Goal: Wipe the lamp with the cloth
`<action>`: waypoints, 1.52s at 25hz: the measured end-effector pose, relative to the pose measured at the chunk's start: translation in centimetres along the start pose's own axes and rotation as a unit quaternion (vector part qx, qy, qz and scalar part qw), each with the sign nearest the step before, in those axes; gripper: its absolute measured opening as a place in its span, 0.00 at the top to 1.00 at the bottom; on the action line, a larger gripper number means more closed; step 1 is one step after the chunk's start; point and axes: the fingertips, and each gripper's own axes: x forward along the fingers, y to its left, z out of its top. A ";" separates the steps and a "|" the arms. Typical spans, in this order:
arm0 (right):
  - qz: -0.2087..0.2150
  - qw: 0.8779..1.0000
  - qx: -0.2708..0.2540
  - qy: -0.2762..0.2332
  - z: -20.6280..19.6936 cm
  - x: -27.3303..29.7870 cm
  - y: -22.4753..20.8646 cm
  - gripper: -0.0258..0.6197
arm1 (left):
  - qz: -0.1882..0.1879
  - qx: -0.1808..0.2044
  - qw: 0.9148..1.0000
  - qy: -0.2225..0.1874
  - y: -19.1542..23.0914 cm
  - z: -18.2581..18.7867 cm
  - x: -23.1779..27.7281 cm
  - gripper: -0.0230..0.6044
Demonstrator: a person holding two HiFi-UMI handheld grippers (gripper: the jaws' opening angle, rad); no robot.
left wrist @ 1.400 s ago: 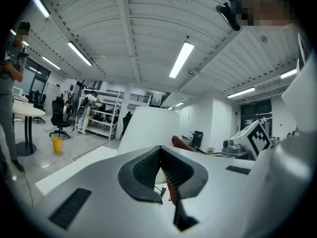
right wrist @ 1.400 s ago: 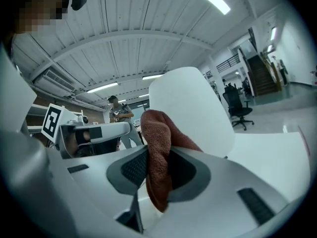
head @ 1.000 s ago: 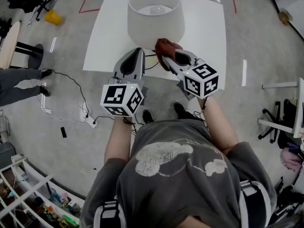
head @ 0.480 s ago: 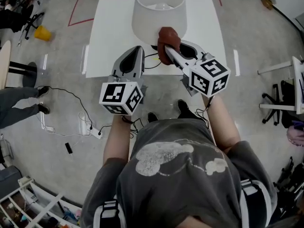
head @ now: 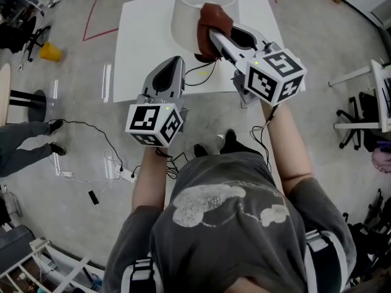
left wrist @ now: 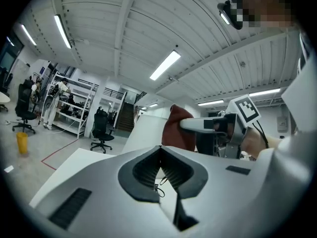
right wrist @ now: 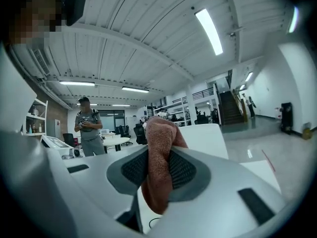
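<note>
The white lamp shade (head: 189,8) stands at the far side of a white table (head: 140,47). A red-brown cloth (head: 215,24) lies against the shade's near right side, with my right gripper (head: 212,36) shut on it. In the right gripper view the cloth (right wrist: 159,167) bulges out between the jaws, with the shade (right wrist: 210,135) behind it. My left gripper (head: 177,65) is shut and holds nothing; it hovers over the table's near edge, short of the shade. The left gripper view shows its jaws (left wrist: 161,155) meeting, with the cloth (left wrist: 177,129) and the shade (left wrist: 143,133) ahead.
A black cable (head: 201,73) curls on the table by the lamp's foot. On the floor lie a power strip (head: 118,173) and cords. A person's legs (head: 24,140) are at the left. A person (right wrist: 89,125) stands far off. An office chair (head: 366,112) is at the right.
My right gripper has carried the cloth away from me and up against the side of the lamp shade. My left gripper has stayed about where it was.
</note>
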 end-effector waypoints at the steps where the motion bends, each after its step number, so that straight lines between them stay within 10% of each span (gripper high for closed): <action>1: -0.001 1.000 0.002 0.002 -0.1 0.2 -0.1 0.82 | 0.000 0.000 1.000 0.001 -0.1 0.0 0.0 0.95; 21: 0.088 0.992 0.060 0.074 -9.7 2.7 1.4 0.82 | 0.104 0.012 0.994 0.033 1.9 -1.8 -0.6 0.95; 38: -0.004 0.991 0.077 0.112 -13.4 7.6 4.7 0.82 | -0.011 0.009 0.999 0.046 9.2 -0.5 2.6 0.95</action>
